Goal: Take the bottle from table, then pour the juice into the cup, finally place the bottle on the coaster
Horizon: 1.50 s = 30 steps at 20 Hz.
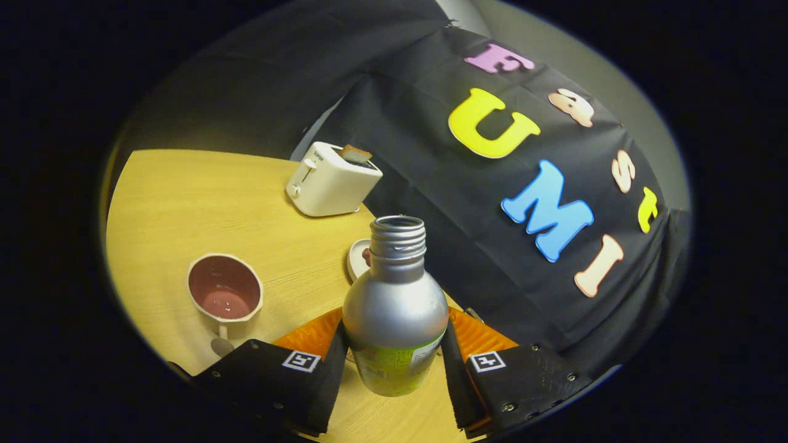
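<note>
A silver metal bottle [395,307] with an open threaded neck and a green label stands upright between my two fingers, and the gripper [391,360] is shut on the bottle's lower body. The view is tilted. A cream cup [225,295] with a dark pink inside and a handle sits on the wooden table [203,209] ahead and to the left of the fingers. A small white round coaster [357,258] lies just behind the bottle's neck, mostly hidden by it.
A white toaster [331,179] with a slice of bread in its slot stands at the table's far edge, beyond the cup and bottle. The black cloth wall runs close behind the bottle on the right.
</note>
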{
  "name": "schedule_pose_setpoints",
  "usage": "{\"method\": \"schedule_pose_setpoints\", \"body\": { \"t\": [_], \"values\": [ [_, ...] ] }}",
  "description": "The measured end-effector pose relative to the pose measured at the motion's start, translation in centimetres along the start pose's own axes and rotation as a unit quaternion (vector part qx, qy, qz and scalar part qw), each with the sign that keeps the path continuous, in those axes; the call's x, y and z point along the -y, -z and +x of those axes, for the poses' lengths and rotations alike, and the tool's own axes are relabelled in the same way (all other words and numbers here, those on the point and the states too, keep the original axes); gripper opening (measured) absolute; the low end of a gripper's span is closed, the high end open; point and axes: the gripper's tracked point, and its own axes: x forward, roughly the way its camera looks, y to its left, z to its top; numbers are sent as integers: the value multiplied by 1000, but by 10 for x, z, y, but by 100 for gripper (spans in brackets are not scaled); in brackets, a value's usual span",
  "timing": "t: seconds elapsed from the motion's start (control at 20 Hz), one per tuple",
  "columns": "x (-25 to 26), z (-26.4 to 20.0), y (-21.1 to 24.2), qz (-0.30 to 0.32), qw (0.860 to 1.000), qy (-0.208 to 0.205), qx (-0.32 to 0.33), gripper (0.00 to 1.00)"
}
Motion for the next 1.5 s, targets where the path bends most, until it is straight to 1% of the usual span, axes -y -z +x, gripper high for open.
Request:
{"method": "schedule_pose_setpoints", "body": {
  "t": [0.1, 0.25, 0.45, 0.55, 0.7, 0.85, 0.95, 1.1, 1.35, 1.5],
  "values": [
    [2, -3, 2, 46, 999, 0, -5, 73],
    [7, -10, 11, 87, 996, 6, -11, 73],
    [16, -8, 11, 148, 989, -3, 1, 73],
    [22, -6, 8, 201, 979, -12, 18, 73],
    [38, -8, -1, 288, 956, -23, 41, 73],
    [58, -5, -5, 338, 939, -25, 53, 73],
    [71, 3, -5, 351, 934, -20, 58, 73],
    [68, 21, 1, 362, 930, -27, 57, 73],
    [59, 59, 16, 352, 934, -29, 56, 73],
    [45, 78, 23, 355, 933, -34, 52, 73]
  ]
}}
